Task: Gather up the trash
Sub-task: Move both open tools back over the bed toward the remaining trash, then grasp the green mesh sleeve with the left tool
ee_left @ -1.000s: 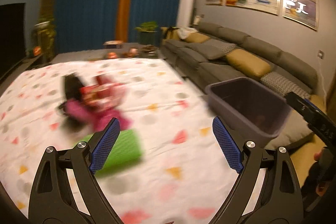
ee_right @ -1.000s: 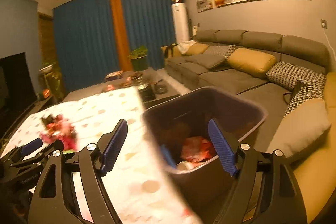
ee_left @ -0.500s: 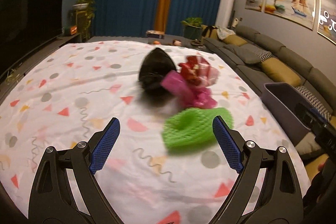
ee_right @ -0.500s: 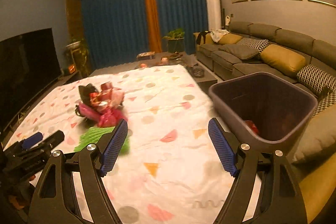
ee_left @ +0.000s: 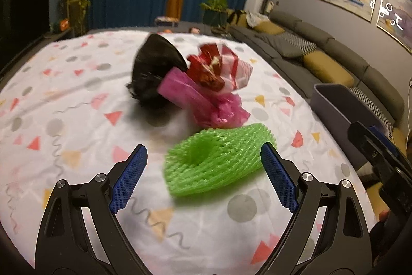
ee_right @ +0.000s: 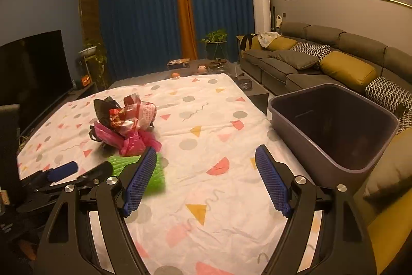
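A green foam net (ee_left: 219,159) lies on the patterned tablecloth (ee_left: 77,120), just ahead of my open left gripper (ee_left: 203,172), between its blue pads without touching them. Behind it sits a heap of trash: a pink plastic bag (ee_left: 203,99), a red-and-white wrapper (ee_left: 221,71) and a black bag (ee_left: 154,68). The right wrist view shows the same heap (ee_right: 126,123) at the left and the green net (ee_right: 123,164) partly behind my left finger. My right gripper (ee_right: 206,177) is open over bare cloth, empty. A grey bin (ee_right: 332,125) stands at the table's right edge.
A grey sofa (ee_right: 322,61) with yellow and patterned cushions runs along the right wall behind the bin. A dark TV (ee_right: 33,68) stands at the left. A low table (ee_right: 203,66) with small items lies beyond the cloth's far edge. The left gripper (ee_right: 64,172) shows at lower left.
Both views swung left from the bin toward the trash heap. The left gripper came closer and lower, so the green net now lies between its fingers. The right gripper has drawn back from the bin.
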`<state>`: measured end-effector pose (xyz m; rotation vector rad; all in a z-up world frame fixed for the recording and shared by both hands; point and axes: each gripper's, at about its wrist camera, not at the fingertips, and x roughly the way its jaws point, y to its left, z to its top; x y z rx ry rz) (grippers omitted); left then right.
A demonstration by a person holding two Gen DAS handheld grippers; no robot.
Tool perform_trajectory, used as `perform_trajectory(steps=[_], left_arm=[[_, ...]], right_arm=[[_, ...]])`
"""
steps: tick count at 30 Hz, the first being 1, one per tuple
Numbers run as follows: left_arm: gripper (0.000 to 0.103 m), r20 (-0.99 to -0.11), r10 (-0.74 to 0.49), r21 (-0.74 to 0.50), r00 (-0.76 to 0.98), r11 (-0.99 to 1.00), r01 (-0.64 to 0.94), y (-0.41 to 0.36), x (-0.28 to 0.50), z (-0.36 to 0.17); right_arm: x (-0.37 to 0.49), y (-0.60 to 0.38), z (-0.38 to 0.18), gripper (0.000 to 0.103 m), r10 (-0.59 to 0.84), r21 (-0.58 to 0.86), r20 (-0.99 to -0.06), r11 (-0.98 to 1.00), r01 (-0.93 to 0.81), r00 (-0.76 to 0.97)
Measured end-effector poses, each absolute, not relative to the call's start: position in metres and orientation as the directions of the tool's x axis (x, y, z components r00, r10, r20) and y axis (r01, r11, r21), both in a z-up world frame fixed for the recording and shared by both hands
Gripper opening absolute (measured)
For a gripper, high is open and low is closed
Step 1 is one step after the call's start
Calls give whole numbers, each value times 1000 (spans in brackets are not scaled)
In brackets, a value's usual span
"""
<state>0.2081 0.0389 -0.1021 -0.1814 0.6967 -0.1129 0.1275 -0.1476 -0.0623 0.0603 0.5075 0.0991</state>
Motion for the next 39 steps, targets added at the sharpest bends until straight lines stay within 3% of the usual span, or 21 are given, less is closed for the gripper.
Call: perform_trajectory(steps=[2, 9, 12, 15, 18, 21, 24, 27, 31, 39], left_arm=[[81, -639, -171, -199, 750, 979, 54, 36, 214, -106], [33, -676, -265, -267, 688, 958, 106, 36, 226, -118], [19, -672, -283, -280, 685, 953, 119, 37, 226, -120], [12, -662, -288, -259, 692, 954, 149, 35, 220, -116], [11, -635, -307, -239, 709, 951, 198, 34, 207, -102], [11, -548, -349, -277, 760, 933, 230, 50, 192, -76], [11, -480, -283, -330, 830, 935, 128, 82, 187, -61], [11, -490, -112, -317, 865, 947, -57, 110, 191, -63], [11, -520, 27, -291, 853, 934, -207, 133, 198, -69], [11, -542, 77, -281, 837, 922, -267, 152, 204, -78]], right_arm=[[131, -151, -64, 77, 107, 85, -487, 994, -75, 867], [139, -150, -66, 77, 114, 87, -501, 993, -81, 858], [142, -145, -65, 77, 126, 85, -504, 992, -96, 855], [146, -139, -62, 77, 133, 81, -499, 991, -107, 856], [151, -133, -59, 77, 143, 85, -499, 990, -116, 855], [158, -128, -57, 77, 153, 91, -501, 988, -125, 852], [168, -119, -55, 77, 161, 85, -503, 987, -137, 849], [181, -105, -54, 77, 177, 75, -504, 984, -161, 845], [199, -86, -58, 77, 210, 83, -513, 977, -195, 832], [235, -52, -68, 77, 242, 106, -532, 970, -220, 811]])
